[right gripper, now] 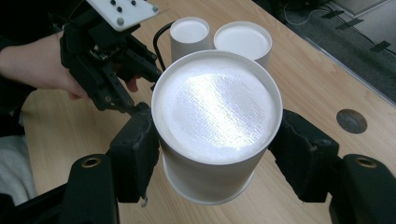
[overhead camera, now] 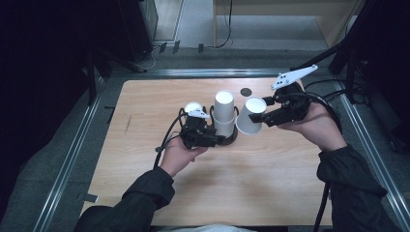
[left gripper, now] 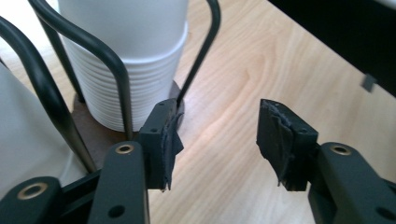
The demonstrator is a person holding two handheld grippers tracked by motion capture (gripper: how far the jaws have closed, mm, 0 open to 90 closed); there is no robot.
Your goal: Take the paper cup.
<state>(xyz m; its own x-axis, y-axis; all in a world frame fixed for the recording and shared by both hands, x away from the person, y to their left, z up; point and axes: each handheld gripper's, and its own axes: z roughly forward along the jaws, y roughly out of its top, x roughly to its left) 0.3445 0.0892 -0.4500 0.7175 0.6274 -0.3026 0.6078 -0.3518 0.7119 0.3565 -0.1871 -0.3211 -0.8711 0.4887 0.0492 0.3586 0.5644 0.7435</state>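
Pale wood is forming the table top (overhead camera: 145,159), with a dark round grommet (overhead camera: 246,91) set near its far edge and grey floor and metal rails running around it. Near the middle of the table a black wire rack (overhead camera: 232,135) on a brown round base is standing, and a stack of white paper cups (overhead camera: 224,113) is sitting upside down inside it. In the left gripper view the many rims of that stack (left gripper: 135,88) are showing between the rack's thin black rods (left gripper: 116,74). A second upturned white cup (overhead camera: 193,107) is standing just left of the stack, partly hidden behind the left gripper.

The right gripper (overhead camera: 258,118) is clamping a single white paper cup (overhead camera: 252,115), held bottom up and tilted, in the air just to the right of the stack and clear of the table. In the right gripper view its two black pads are pressing on opposite sides of the cup's wall (right gripper: 210,172), and the cup's bottom is facing the camera. The right hand (overhead camera: 314,123) is coming in from the right, with the forearm in a dark sleeve angling up from the lower right corner.

The left gripper (left gripper: 217,135) is lying low by the rack's base, its jaws standing apart with bare wood between them; one pad is sitting just beside a rack rod. The left hand (overhead camera: 181,152) is wrapping the gripper's body from below, palm up, wrist bent toward the rack.
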